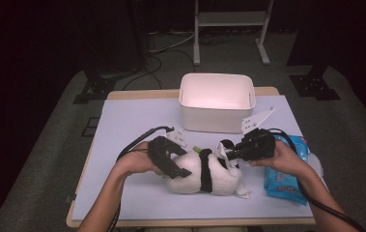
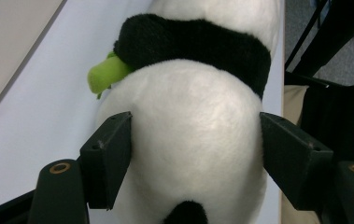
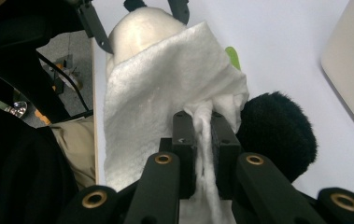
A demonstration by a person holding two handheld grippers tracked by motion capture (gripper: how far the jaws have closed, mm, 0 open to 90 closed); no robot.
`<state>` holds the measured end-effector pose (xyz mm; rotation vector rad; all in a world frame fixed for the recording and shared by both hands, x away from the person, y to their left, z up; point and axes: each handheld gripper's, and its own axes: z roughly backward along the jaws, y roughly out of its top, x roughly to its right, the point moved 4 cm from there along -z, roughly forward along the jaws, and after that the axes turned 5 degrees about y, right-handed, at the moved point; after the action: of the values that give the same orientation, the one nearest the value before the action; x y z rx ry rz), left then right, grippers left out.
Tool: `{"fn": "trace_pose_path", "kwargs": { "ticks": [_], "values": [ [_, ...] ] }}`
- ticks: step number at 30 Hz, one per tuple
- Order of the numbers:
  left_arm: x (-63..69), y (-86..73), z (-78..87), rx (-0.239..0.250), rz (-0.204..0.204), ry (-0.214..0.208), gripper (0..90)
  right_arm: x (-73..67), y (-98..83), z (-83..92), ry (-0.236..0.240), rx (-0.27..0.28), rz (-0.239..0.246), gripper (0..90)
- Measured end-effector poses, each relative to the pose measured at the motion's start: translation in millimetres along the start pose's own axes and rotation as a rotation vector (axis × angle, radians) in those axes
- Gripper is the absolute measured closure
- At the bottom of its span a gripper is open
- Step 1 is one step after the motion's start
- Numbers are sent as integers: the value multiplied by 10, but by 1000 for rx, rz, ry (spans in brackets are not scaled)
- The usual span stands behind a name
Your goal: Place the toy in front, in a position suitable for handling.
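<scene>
A plush panda (image 1: 204, 175) lies on its side on the pale mat, with a green leaf (image 1: 197, 149) at its black band. My left gripper (image 1: 175, 171) straddles its white rear (image 2: 193, 140); the pads stand at both flanks without denting the fur, so it is open. A white wipe (image 3: 165, 84) is draped over the panda's body beside a black ear (image 3: 277, 135). My right gripper (image 3: 205, 130) is shut on a bunched fold of that wipe, near the panda's head (image 1: 229, 154).
A white bin (image 1: 217, 76) stands just behind the panda at the mat's far middle. A blue pack of wipes (image 1: 287, 179) lies under the right hand near the table's right edge. Bare mat (image 1: 132, 121) stretches left.
</scene>
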<state>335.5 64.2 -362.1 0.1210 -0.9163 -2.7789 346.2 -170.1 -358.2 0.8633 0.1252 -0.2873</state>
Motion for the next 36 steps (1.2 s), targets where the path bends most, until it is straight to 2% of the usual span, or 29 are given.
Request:
{"fn": "trace_pose_path", "kwargs": {
  "ticks": [2,4,6,9,12,16,19,23,27,36],
  "values": [
    [2,34,14,-2,-4,-8,278,-24,-15,0,2,3,6,828],
    [9,94,43,17,-6,-16,285,-55,-27,-1,8,4,10,828],
    [37,125,45,9,-30,-32,344,-82,-34,-4,11,3,20,828],
    [60,127,-9,-15,-46,-35,367,-116,-28,0,10,-6,32,827],
    [72,105,-32,-11,-48,-24,382,-126,10,34,-3,-6,52,828],
    [97,86,-21,-15,-63,-29,386,-100,72,82,-27,-7,50,827],
    [115,80,-18,-14,-63,-31,380,-59,115,119,-38,17,46,828],
    [110,78,-13,-8,-58,-41,374,-26,104,88,-44,-1,37,827],
    [102,110,7,-4,-46,-55,360,-65,67,22,-31,-24,45,829],
    [42,209,15,5,-32,-78,361,-155,11,5,-8,-20,57,830]
  ]
}}
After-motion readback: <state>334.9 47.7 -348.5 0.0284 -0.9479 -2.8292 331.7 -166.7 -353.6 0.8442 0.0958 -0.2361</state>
